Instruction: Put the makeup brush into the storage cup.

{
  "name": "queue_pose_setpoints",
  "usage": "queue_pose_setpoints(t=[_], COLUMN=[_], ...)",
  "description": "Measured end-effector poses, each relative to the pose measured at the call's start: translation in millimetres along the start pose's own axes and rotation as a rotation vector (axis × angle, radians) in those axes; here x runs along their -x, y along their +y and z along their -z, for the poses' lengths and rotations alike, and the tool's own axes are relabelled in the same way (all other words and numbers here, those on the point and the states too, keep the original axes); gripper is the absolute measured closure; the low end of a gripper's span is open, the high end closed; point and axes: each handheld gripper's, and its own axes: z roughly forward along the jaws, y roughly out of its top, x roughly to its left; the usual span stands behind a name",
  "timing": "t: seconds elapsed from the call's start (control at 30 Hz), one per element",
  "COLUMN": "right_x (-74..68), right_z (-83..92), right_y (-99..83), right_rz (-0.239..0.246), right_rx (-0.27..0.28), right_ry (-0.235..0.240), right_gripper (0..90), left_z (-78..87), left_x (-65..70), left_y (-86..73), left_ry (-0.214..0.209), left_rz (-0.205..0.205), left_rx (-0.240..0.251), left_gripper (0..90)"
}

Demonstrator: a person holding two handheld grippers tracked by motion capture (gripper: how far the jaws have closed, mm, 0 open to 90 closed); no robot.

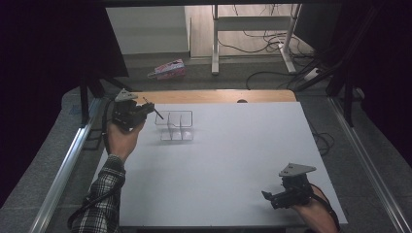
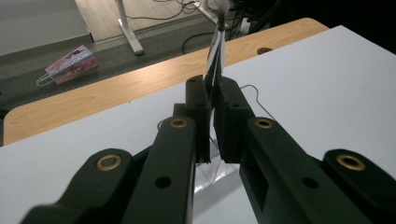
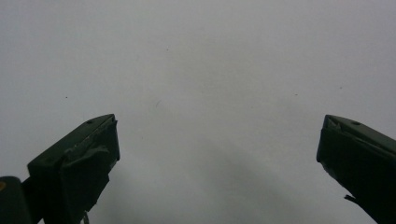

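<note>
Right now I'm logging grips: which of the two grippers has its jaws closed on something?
The left gripper, beside the clear divided box, pinches a thin dark pen-like stick; the right gripper stands wide open.

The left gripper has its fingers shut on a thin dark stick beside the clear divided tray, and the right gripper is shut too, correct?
Not quite. The right gripper is open: the right gripper view shows its fingers wide apart over bare white table. The left gripper is indeed shut on the thin dark stick beside the clear divided tray.

High view overlooks white table, left gripper view skims it, right gripper view close above.
</note>
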Motion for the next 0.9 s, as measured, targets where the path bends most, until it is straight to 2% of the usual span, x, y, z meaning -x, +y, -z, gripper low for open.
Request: queue_pose_setpoints(t=[0.53,0.9], right_x=[-1.3,-2.3], right_z=[-1.5,-2.0], right_y=[-0.1,-0.2], right_rz=[0.005,0.015], right_rx=[-0.009,-0.013], right_ry=[0.007,0.012], right_gripper=[0.0,0.0], left_z=[-21.8,-34.6], left_x=[-1.8,-2.7], left_y=[-2.8,-11.3], left_ry=[0.022,0.030], left_rz=[0.009,0.017], left_rx=[-0.026,-0.053], left_gripper=[85.6,85.5])
